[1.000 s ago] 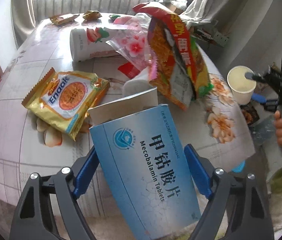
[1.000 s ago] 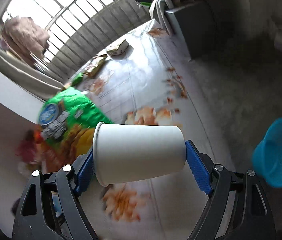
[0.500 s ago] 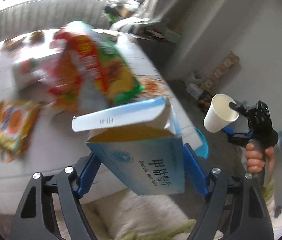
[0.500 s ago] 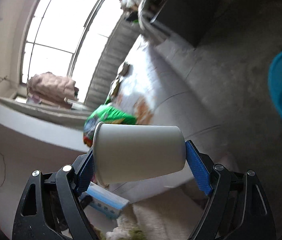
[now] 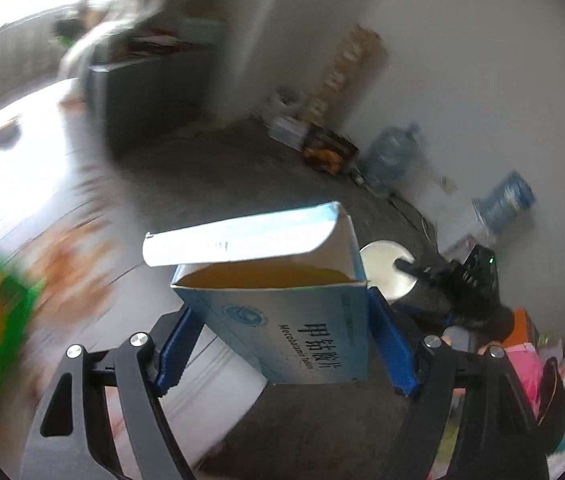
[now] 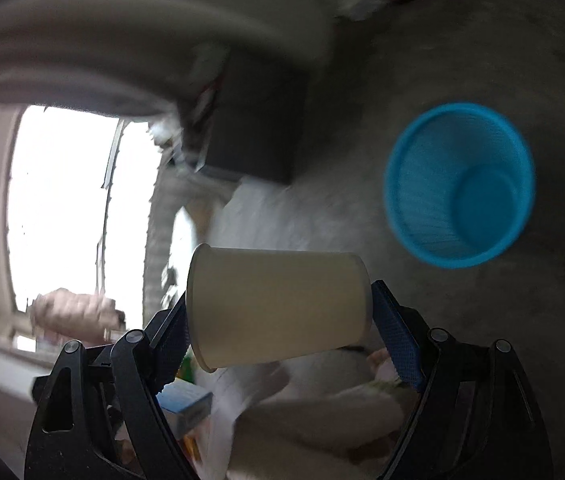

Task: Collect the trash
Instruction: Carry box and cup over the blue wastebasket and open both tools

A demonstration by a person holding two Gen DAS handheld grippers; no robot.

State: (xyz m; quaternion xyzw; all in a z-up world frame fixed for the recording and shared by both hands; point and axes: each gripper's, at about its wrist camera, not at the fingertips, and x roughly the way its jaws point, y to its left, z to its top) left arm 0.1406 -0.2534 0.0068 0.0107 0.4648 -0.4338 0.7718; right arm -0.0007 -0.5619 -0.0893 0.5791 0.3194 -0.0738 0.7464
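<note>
The left gripper (image 5: 282, 332) clamped its jaws on an open medicine box (image 5: 282, 320), while the right gripper (image 6: 280, 320) clamped a sideways paper cup (image 6: 278, 304), the blue basket (image 6: 458, 186) at two o'clock.

We see a blue-and-white cardboard tablet box (image 5: 282, 320) between our left pads, a round blue plastic bin (image 6: 460, 186) on the floor beyond a white paper cup (image 6: 278, 306).

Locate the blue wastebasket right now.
In the right wrist view, the blue wastebasket stands on the grey floor, upper right, beyond the paper cup in the right gripper.
</note>
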